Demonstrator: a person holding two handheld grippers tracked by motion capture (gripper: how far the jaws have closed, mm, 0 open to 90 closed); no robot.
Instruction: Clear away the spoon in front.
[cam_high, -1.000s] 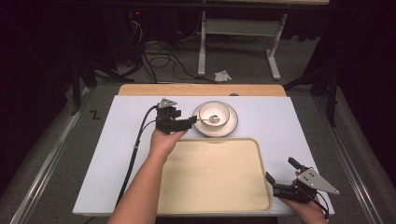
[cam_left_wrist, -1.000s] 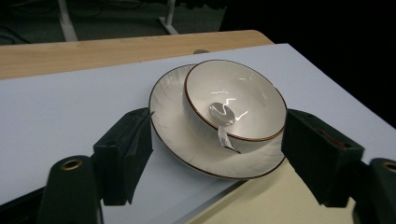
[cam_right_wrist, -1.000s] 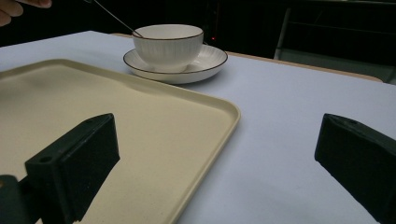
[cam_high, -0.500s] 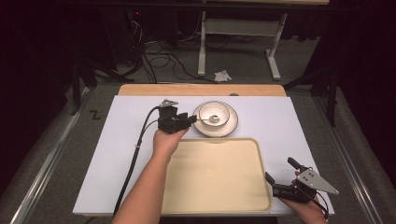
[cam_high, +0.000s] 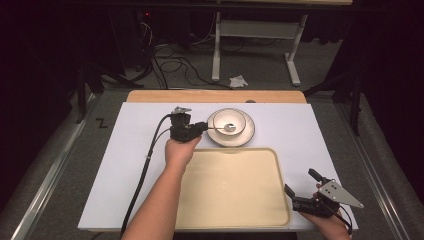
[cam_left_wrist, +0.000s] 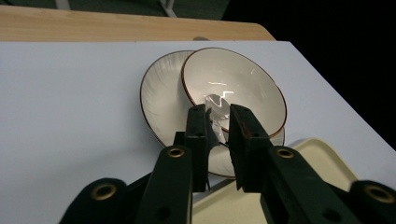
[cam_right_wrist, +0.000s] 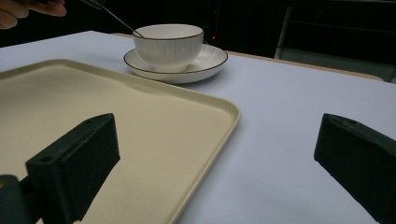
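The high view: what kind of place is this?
Probably a lab or recording workspace, not a home: a white table in a dark room, loose cables on the floor, and a bare metal stand behind.

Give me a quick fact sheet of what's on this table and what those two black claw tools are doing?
Table: white tabletop with a wooden strip along the far edge
Bowl: white bowl with a dark rim, standing on a saucer
Spoon: metal spoon, its scoop in the bowl, its handle between the jaws
Left gripper: left gripper shut on the spoon handle
Tray: cream tray, nothing on it, nearer the person than the bowl
Right gripper: right gripper open, beside the tray's right edge, holding nothing
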